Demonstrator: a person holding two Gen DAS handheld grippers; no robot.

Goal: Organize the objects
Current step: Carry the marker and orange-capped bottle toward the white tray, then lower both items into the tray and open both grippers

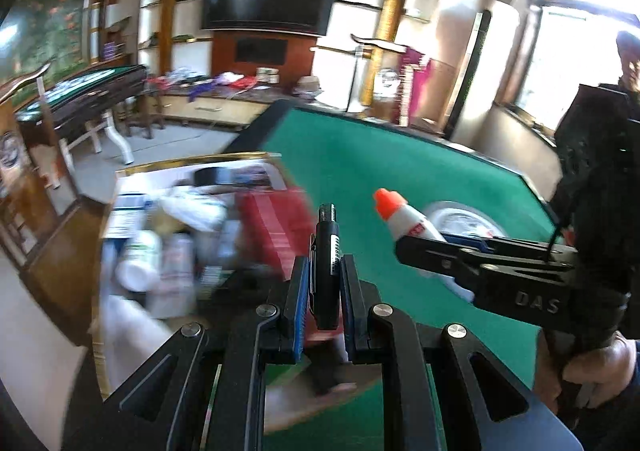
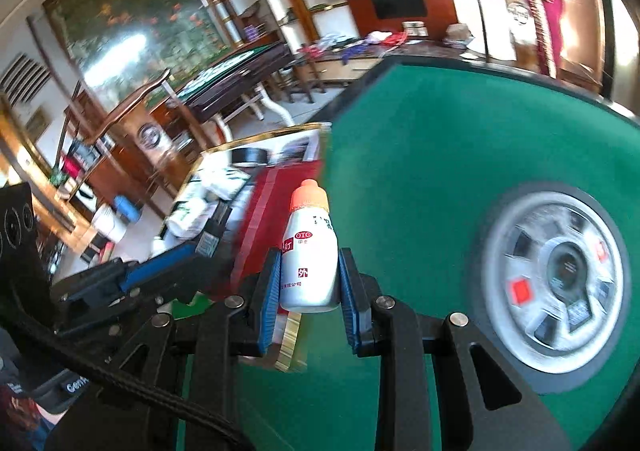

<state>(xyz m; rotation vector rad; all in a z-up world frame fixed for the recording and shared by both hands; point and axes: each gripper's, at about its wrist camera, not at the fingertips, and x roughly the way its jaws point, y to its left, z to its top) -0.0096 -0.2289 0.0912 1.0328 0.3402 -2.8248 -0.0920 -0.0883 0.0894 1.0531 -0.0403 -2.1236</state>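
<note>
Left wrist view: left gripper clenched on a slim black pen, upright between its pads. Risk, judged: the pen could pivot and slip. Tool pitched downward over the green felt table.

Right wrist view: right gripper grasps a white plastic bottle with orange cap, standing upright. Risk: the smooth bottle may slide out or clip the left tool just beside it. Tool angled downward.

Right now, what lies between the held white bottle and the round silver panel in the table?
Only bare green felt separates the white bottle from the round panel, as the right wrist view shows.
</note>
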